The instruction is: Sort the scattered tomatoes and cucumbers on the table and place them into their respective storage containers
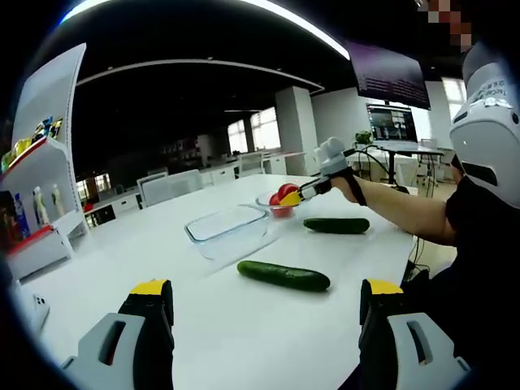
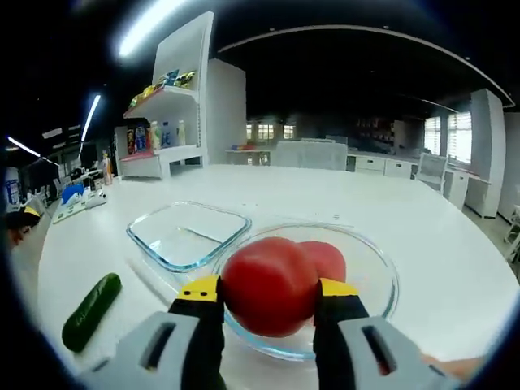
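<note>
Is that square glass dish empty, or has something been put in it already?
Empty. In the right gripper view the rectangular glass dish shows only bare glass; the tomatoes sit at the round bowl beside it, one held in the right tongs.

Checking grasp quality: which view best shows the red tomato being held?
Right gripper view: the round red tomato sits large between the right gripper jaws, above the round glass bowl. Left gripper view shows it small and distant.

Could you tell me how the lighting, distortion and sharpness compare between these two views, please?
Left gripper view: fisheye bends the table edge; dim ceiling, bright windows; the nearer cucumber is sharp. Right gripper view: the ceiling strip light flares and smears; the held tomato looms large but stays fairly crisp; the glass bowl rim shows faint glints.
</note>
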`<state>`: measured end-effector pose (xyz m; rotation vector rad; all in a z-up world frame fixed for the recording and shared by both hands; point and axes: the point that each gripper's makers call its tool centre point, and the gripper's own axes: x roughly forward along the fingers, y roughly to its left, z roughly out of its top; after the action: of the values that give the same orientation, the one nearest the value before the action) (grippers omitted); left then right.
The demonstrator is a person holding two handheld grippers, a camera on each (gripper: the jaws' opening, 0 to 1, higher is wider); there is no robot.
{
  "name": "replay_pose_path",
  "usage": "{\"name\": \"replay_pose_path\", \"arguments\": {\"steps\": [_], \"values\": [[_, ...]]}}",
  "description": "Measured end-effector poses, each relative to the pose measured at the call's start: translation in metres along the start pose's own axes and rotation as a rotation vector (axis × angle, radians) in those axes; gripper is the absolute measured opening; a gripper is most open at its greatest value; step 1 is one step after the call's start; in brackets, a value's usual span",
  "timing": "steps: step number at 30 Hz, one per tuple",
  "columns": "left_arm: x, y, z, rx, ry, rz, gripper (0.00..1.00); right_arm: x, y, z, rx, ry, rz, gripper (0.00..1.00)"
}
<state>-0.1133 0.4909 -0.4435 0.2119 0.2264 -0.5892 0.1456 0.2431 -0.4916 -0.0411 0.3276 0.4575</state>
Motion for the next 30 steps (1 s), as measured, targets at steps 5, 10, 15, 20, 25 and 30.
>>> {"name": "replay_pose_path", "arguments": {"steps": [5,10,15,20,25,30], "values": [[0.0018,-0.0021,-0.0003,0.001,0.001,-0.007,0.95,0.0011,0.0016,-0.0024,-0.019,-0.006,0.019,0.4],[0.0037,-0.003,-0.0004,0.003,0.004,-0.009,0.95,0.0009,0.0019,-0.0029,0.014,-0.008,0.042,0.41],[0.0043,-0.0043,0.0,0.007,0.007,-0.011,0.95,0.0006,0.0022,-0.0022,0.009,-0.018,0.048,0.42],[0.0038,-0.0038,0.0005,0.01,0.008,-0.007,0.95,-0.0001,0.0033,-0.0004,0.022,-0.029,0.059,0.43],[0.0031,-0.005,0.0037,0.017,0.005,-0.009,0.95,-0.0008,0.0067,0.0008,0.035,-0.035,0.074,0.47],[0.0027,-0.0052,0.0035,0.018,0.007,-0.008,0.95,-0.0008,0.0085,0.0016,0.033,-0.047,0.081,0.51]]}}
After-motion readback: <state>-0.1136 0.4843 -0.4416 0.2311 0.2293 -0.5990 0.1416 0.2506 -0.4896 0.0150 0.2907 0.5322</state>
